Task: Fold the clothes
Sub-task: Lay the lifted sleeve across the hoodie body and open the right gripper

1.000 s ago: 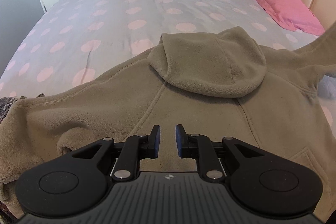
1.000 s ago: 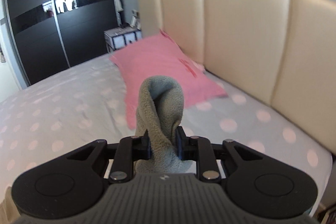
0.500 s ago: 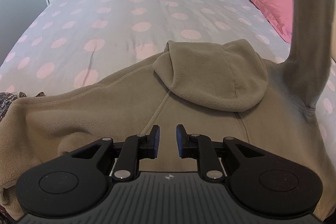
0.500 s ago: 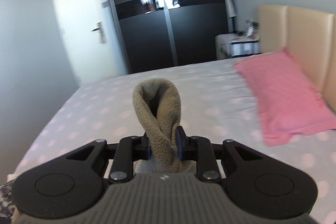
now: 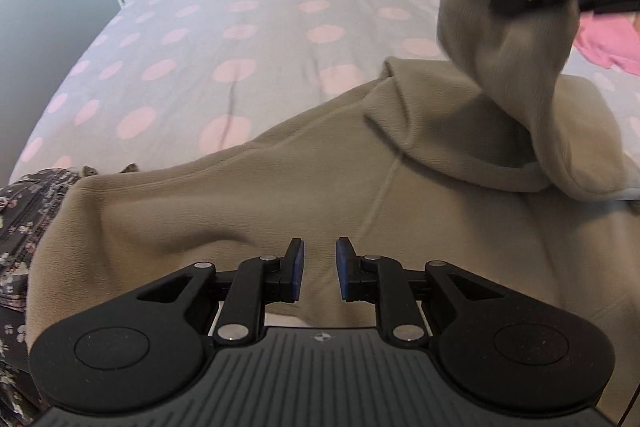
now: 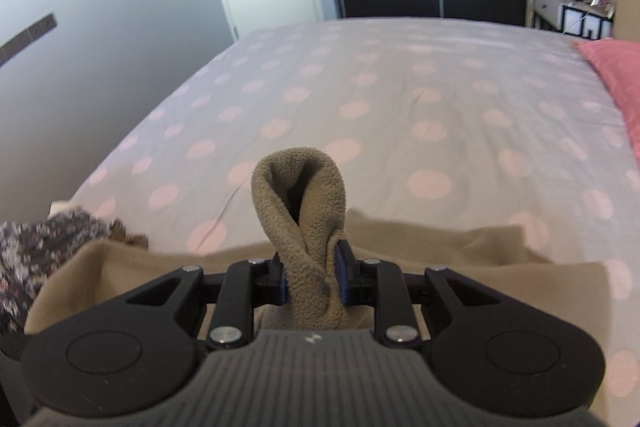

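One olive fleece hoodie (image 5: 360,195) lies spread on the bed (image 5: 240,27), which wears a grey cover with pink dots. At the far left we count one dark floral garment (image 5: 20,227) at the bed's edge, touching the hoodie's side. We hold two tools. Our left tool (image 5: 319,269) hangs above the hoodie's body, its pads apart with nothing between them. Further right sits the hood (image 5: 460,131), and over it the sleeve (image 6: 304,227) is raised, its cuff clamped between the pads of our right tool (image 6: 310,279). One pink pillow (image 6: 616,75) lies at the right. A second ago the sleeve stretched out toward the headboard; now our right tool has swung it across, above the hood, and faces the wardrobe. Our left tool has drifted slightly, its gap unchanged.
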The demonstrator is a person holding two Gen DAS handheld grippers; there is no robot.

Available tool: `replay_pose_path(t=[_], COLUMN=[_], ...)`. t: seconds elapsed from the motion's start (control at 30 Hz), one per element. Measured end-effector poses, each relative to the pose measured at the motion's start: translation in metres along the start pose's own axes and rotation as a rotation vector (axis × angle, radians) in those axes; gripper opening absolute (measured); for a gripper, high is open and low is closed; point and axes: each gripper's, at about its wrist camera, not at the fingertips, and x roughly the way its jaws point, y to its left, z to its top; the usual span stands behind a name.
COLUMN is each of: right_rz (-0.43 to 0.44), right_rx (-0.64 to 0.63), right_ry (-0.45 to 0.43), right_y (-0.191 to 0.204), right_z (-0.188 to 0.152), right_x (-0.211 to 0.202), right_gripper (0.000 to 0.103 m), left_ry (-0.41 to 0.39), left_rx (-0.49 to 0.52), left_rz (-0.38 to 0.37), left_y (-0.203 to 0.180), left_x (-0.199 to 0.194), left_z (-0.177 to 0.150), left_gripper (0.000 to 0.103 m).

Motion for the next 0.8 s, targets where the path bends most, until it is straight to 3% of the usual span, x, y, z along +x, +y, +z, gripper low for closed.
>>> replay_pose_path(t=[0.1,0.23,0.33,0.4,0.57,0.7,0.8], right_rz=[0.02,0.027,0.081,0.114,0.179,0.145,0.014], right_rx=[-0.022,-0.026,-0.01,-0.007,0.027,0.037,0.016], right_ry=[0.055,0.103,0.113,0.104,0.073,0.025,-0.004], right_y=[0.016,0.024,0.025,0.024,0.009,-0.022,-0.058], right_z=[-0.022,-0.035,-0.036,-0.034,-0.033,-0.042,-0.061], right_x=[0.028,0.054,0.055,0.047,0.019,-0.014,-0.041], right_gripper=[0.028,0.042,0.052,0.065,0.073,0.074,0.074], left_ry=[0.002,-0.007,-0.014,-0.012,-0.019,-0.037,-0.042], left_rx=[-0.031,-0.052,-0.049,-0.041,-0.026,-0.024,-0.029], left_rz=[0.004,0.002,-0.007,-0.01,-0.016,-0.059,-0.104], left_y=[0.009,0.016,0.016,0.013,0.004,-0.002,-0.006], left_x=[0.004,0.005,0.006,0.007,0.009,0.009,0.014], left_z=[0.002,0.004,0.005,0.006,0.006,0.006,0.004], left_gripper=[0.015,0.015,0.015,0.015,0.027,0.041,0.044])
